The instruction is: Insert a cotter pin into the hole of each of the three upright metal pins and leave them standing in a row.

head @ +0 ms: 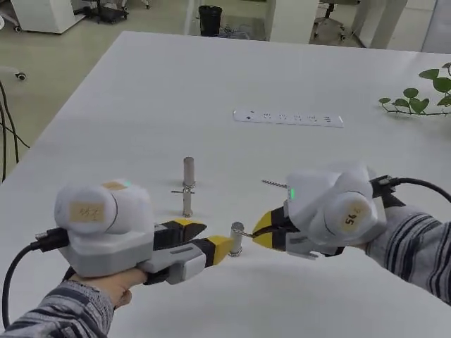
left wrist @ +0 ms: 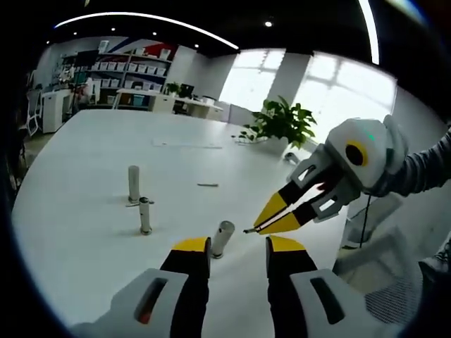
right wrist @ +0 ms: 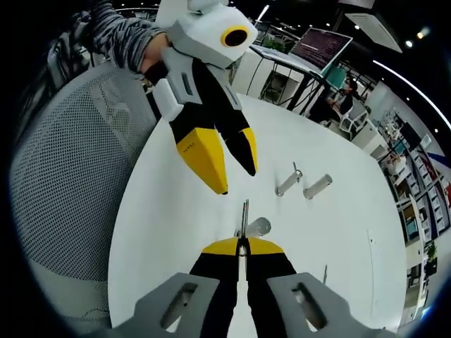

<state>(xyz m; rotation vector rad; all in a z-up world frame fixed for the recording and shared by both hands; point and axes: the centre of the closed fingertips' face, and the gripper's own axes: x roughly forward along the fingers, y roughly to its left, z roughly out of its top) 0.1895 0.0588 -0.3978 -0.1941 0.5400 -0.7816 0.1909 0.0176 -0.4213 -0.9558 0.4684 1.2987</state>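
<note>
Three upright metal pins stand in a row on the white table. The far pin [head: 189,171] is bare. The middle pin [head: 187,199] has a cotter pin through it. The near pin [head: 236,239] [left wrist: 222,238] [right wrist: 257,227] stands just ahead of my left gripper [head: 208,236] [left wrist: 238,245], close to one jaw; the jaws are open and apart from it. My right gripper [head: 262,231] [right wrist: 242,245] is shut on a thin cotter pin [right wrist: 244,211] [left wrist: 250,229], whose tip points at the near pin's top from the right.
A loose cotter pin [head: 275,184] [left wrist: 208,185] lies on the table behind the right gripper. A white power strip [head: 289,117] sits further back, and a plant [head: 423,95] at the right edge. A mesh chair [right wrist: 77,176] stands beside the table.
</note>
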